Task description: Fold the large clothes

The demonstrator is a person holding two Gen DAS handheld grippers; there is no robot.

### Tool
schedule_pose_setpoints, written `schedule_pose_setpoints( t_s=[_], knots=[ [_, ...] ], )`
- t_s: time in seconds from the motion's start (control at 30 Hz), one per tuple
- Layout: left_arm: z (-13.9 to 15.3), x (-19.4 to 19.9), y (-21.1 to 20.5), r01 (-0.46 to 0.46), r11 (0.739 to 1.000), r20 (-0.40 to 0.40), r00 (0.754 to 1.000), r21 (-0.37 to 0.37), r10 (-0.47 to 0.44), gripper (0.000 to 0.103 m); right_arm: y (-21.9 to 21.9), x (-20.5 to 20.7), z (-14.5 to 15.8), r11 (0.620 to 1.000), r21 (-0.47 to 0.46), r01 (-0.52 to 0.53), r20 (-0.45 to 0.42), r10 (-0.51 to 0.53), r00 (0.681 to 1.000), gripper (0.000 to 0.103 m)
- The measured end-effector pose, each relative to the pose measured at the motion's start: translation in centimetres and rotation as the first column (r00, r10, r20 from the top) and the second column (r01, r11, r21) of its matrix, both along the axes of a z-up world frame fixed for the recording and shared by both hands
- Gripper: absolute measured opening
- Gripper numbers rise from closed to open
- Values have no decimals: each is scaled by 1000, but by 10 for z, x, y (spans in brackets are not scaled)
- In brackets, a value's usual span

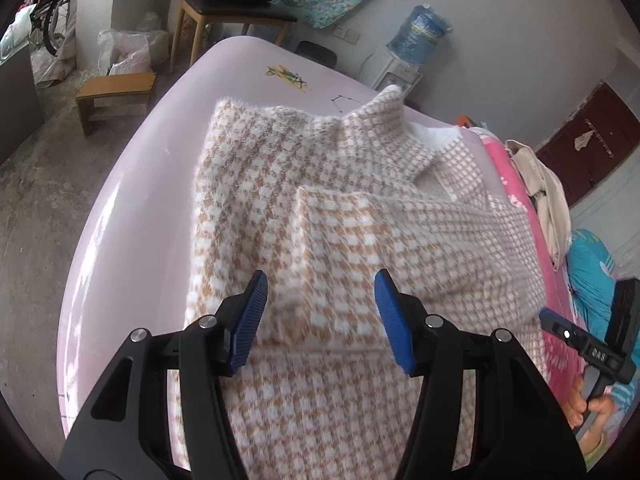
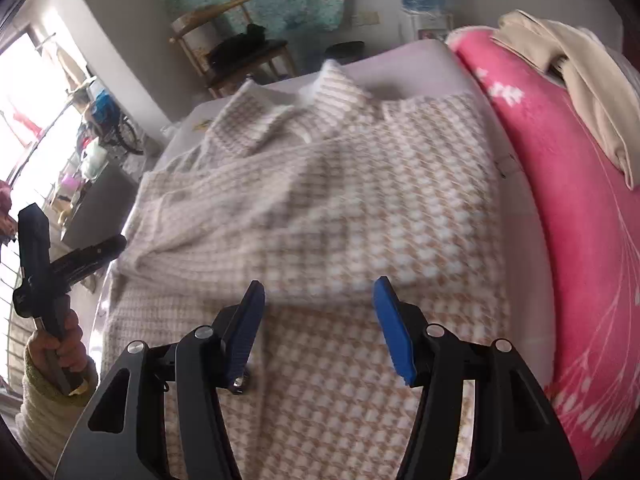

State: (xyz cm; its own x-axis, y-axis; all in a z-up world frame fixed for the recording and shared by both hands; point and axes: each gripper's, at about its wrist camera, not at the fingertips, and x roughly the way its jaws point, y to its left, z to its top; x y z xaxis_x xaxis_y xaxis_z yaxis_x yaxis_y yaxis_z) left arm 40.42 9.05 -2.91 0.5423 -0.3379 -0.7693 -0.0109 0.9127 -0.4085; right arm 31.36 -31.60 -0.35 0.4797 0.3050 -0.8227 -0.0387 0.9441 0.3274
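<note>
We hover both grippers over a fuzzy checked coat (image 1: 320, 208) spread on the pale pink bench (image 1: 132, 216), beside a pink blanket (image 2: 568, 184). The left gripper (image 1: 320, 316) and right gripper (image 2: 318, 324) hold nothing, jaws apart, apparently ready to pinch the next fold.

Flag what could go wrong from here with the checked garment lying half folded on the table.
1. Both grippers, left and right, hover open above the checked garment with nothing between their fingers, so a shallow pinch may catch only the top layer and pull the fold apart.
2. The collar stands bunched, so it may get creased into the next fold.
3. The garment's right edge reaches the pink blanket, which could get dragged along.
</note>
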Motion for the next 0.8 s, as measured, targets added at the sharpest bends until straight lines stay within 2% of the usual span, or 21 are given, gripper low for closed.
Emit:
schedule_pose_setpoints(
  t_s=[0.07, 0.1, 0.13, 0.2, 0.23, 0.33, 0.4, 0.47, 0.53, 0.63, 0.67, 0.7, 0.8],
  knots=[
    [-10, 14, -3, -11, 1000, -24, 1000, 1, 11, 50, -11, -3, -13, 1000, 11, 29, -20, -29, 999, 56],
    [-12, 18, -5, -13, 1000, -20, 1000, 14, 13, 44, -17, -5, -19, 999, 16, 39, -28, -39, 999, 56],
    [-11, 22, -9, -6, 999, -16, 1000, 38, 7, 31, -23, -7, -23, 999, 18, 49, -34, -48, 998, 56],
    [-7, 25, -15, 13, 998, -11, 1000, 65, -12, 17, -27, -11, -22, 998, 16, 59, -33, -58, 998, 56],
    [-2, 26, -18, 19, 996, 7, 1000, 89, -19, 7, -30, -12, -21, 998, 12, 62, -26, -62, 998, 56],
    [27, 26, -22, 23, 994, 99, 995, 104, -33, 7, -34, -8, -12, 998, 4, 69, 1, -69, 998, 56],
    [50, 24, -20, -2, 995, 175, 984, 103, -16, 6, -36, -7, -2, 997, -15, 82, 30, -82, 996, 56],
    [60, 24, -19, -37, 990, 211, 977, 139, 7, 6, -37, -7, 8, 994, -50, 93, 71, -90, 993, 56],
    [49, 33, -19, -52, 979, 174, 985, 195, 18, 6, -37, -5, 13, 993, -69, 100, 97, -93, 991, 56],
    [9, 44, -20, -35, 969, 58, 998, 245, 21, 7, -35, 5, 14, 989, -112, 101, 96, -90, 991, 55],
    [0, 44, -20, -31, 967, 37, 999, 252, 22, 9, -34, 9, 15, 987, -126, 100, 96, -88, 991, 52],
    [-1, 40, -18, -44, 967, 46, 998, 251, 33, 13, -33, 14, 18, 986, -137, 96, 100, -82, 992, 48],
    [17, 28, -15, -83, 964, 118, 991, 251, 55, 13, -27, 32, 31, 985, -157, 69, 137, -47, 989, 39]
  ],
)
